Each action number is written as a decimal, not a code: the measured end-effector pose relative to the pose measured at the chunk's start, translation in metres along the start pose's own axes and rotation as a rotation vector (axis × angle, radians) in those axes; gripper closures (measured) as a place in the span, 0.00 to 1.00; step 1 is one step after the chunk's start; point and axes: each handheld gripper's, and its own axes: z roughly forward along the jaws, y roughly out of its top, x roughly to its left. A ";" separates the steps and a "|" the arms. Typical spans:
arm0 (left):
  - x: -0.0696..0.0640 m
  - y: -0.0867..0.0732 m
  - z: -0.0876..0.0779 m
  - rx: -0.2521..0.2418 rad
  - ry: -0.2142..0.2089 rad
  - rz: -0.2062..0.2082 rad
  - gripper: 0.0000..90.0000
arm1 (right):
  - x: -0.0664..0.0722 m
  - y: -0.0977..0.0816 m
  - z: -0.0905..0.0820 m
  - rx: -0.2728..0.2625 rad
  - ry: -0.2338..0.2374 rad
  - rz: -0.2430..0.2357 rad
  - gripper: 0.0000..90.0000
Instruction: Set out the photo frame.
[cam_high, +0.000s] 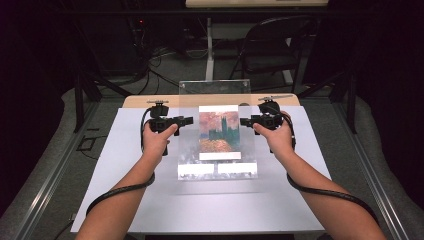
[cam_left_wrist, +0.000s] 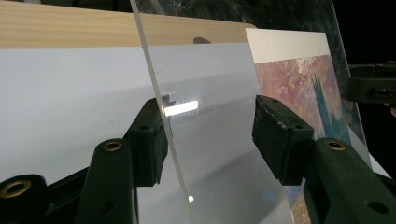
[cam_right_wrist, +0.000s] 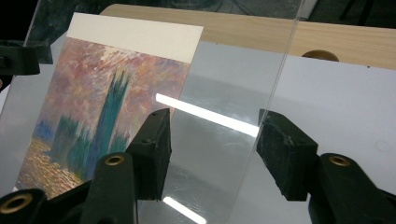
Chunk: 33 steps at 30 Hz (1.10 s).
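Two claws flank a clear acrylic sheet (cam_high: 218, 131) that stands tilted above a white mat (cam_high: 125, 165) on the desk (cam_high: 145, 101). The sheet's near part overlies a painted print (cam_high: 219, 133) of teal towers under a pink sky. The left claw (cam_high: 187, 120) straddles the sheet's left edge, one pad touching it, the other standing apart, so it is partly open and not clamped. The right claw (cam_high: 245, 121) straddles the right edge likewise, with gaps on both sides. A hand (cam_high: 156, 141) grips each tool.
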 end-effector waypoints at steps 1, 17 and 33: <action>-0.002 0.000 -0.002 -0.002 -0.001 0.007 0.52 | 0.001 0.000 -0.003 -0.002 -0.001 -0.004 0.52; -0.029 -0.010 -0.041 -0.027 -0.028 0.091 0.61 | 0.022 -0.011 -0.049 -0.035 -0.010 -0.116 0.63; -0.061 -0.044 -0.086 -0.070 -0.053 0.220 0.70 | 0.045 -0.043 -0.100 -0.093 0.031 -0.192 0.76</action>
